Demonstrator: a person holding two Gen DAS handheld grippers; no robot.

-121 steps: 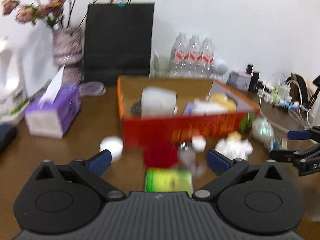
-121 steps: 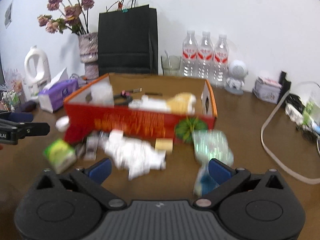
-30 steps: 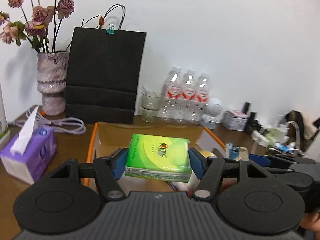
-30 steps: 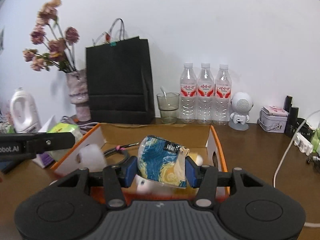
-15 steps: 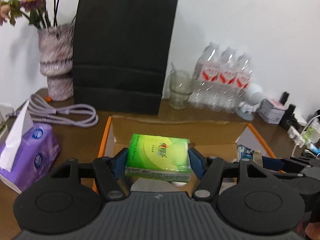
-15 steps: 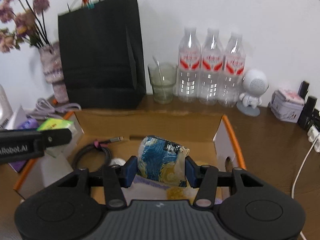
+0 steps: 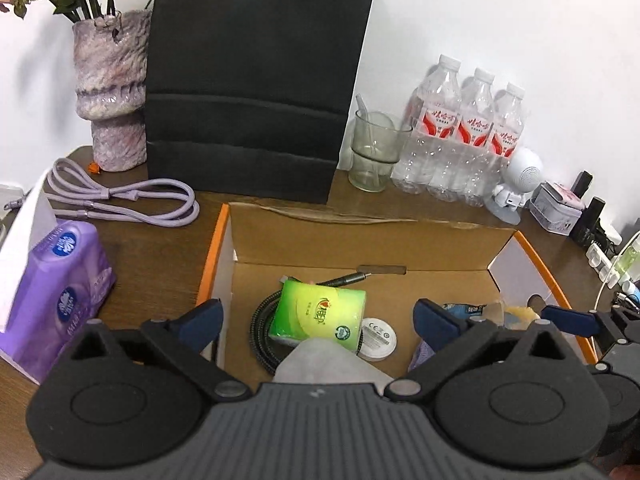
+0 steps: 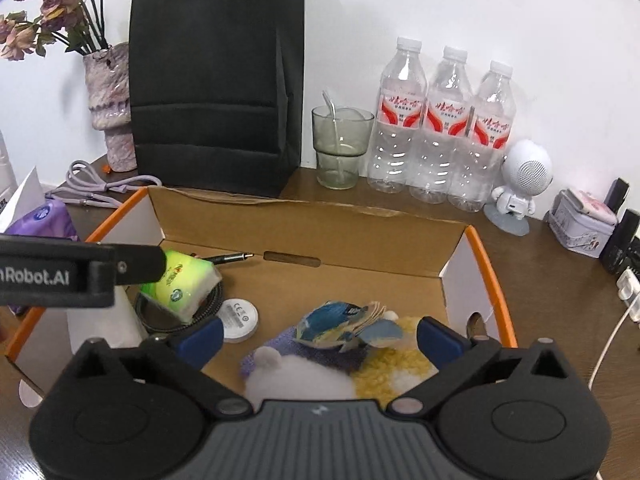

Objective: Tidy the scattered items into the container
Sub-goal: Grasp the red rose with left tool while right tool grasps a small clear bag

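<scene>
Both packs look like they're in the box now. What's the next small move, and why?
Probably lift both tongs straight up out of the cardboard box. The left tongs and right tongs are opening with nothing pressed between them; the green tissue pack and blue patterned pack lie inside.

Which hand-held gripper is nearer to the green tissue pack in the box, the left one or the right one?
Left. The left hand-held gripper, jaws opening, hangs right above the green tissue pack, which lies free on a coiled cable. The right hand-held gripper stands further along the box, over a blue packet.
</scene>
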